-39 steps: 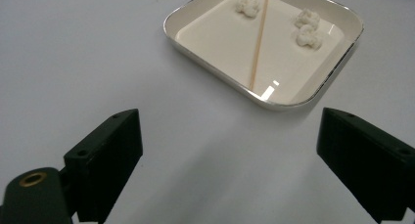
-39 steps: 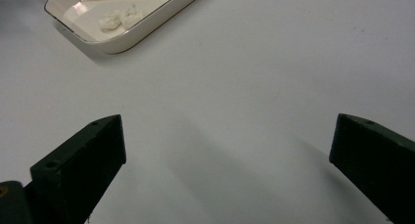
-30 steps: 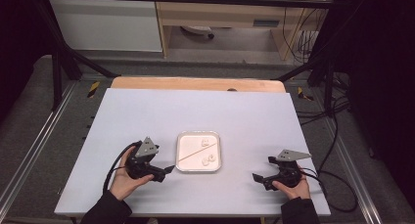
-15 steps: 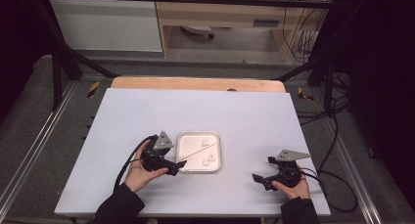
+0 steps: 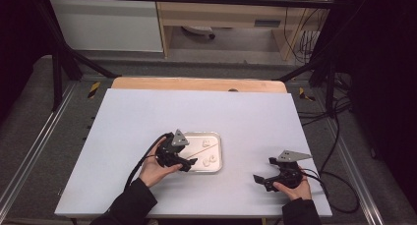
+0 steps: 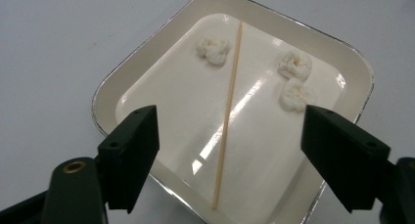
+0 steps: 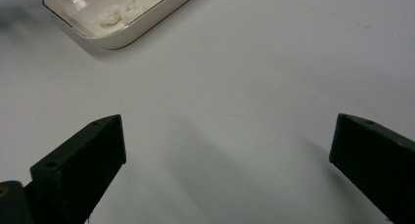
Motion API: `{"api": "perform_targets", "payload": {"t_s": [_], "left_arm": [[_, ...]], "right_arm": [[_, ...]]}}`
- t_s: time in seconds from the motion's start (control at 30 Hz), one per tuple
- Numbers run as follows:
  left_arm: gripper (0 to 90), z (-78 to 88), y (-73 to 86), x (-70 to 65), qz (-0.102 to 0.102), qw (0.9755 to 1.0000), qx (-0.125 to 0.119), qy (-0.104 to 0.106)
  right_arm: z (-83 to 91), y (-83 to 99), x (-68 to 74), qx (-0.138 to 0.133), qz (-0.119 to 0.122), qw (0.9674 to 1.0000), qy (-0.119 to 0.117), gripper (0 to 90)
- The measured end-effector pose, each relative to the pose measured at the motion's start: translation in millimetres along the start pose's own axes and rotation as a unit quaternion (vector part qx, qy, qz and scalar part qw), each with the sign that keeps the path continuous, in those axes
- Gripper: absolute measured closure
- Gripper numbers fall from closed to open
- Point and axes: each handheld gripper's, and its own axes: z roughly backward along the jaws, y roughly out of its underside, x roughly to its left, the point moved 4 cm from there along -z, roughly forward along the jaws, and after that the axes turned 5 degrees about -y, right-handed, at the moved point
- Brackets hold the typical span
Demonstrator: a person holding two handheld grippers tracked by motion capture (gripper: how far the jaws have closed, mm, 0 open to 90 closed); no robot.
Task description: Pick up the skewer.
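Left claw (image 6: 227, 150) hangs over the tray (image 6: 105, 87), jaws wide and empty. Skewer (image 6: 228, 106) lies in the tray, long axis running away between the jaws, not across them. Three white lumps beside it. Right claw (image 5: 269, 179), also wide, rests well apart on the table (image 5: 246, 112); left is nearer.

Skewer (image 6: 227, 114) and puffs (image 6: 293, 79) in tray (image 6: 161, 57)

Both grippers, left (image 5: 189, 162) and right (image 5: 260, 180), are showing black bodies, grey three-cornered plates and trailing black cables; the person is wearing dark sleeves (image 5: 127, 205).
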Motion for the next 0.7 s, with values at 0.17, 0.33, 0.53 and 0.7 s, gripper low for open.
{"api": "perform_targets", "payload": {"t_s": [0.17, 0.33, 0.53, 0.7], "left_arm": [[32.3, -9.6, -2.7, 0.1, 0.000, 0.9999, 0.011, 0.001], [43.1, -17.1, -0.7, 0.0, -0.001, 0.9997, 0.025, 0.008], [59.6, -18.8, 3.0, 2.1, -0.006, 0.9993, 0.037, 0.005], [68.5, -18.7, 4.0, 2.2, -0.010, 0.9992, 0.039, 0.005]], "right_arm": [[-0.4, 0.2, 0.2, 0.001, -0.001, 1.0000, -0.001, 1.0], [-0.1, 0.0, 0.4, 0.000, 0.000, 1.0000, -0.002, 1.0], [-0.3, 0.1, 0.3, 0.000, 0.000, 1.0000, -0.002, 1.0], [-0.3, 0.0, 0.4, 0.000, 0.000, 1.0000, -0.002, 1.0]]}}
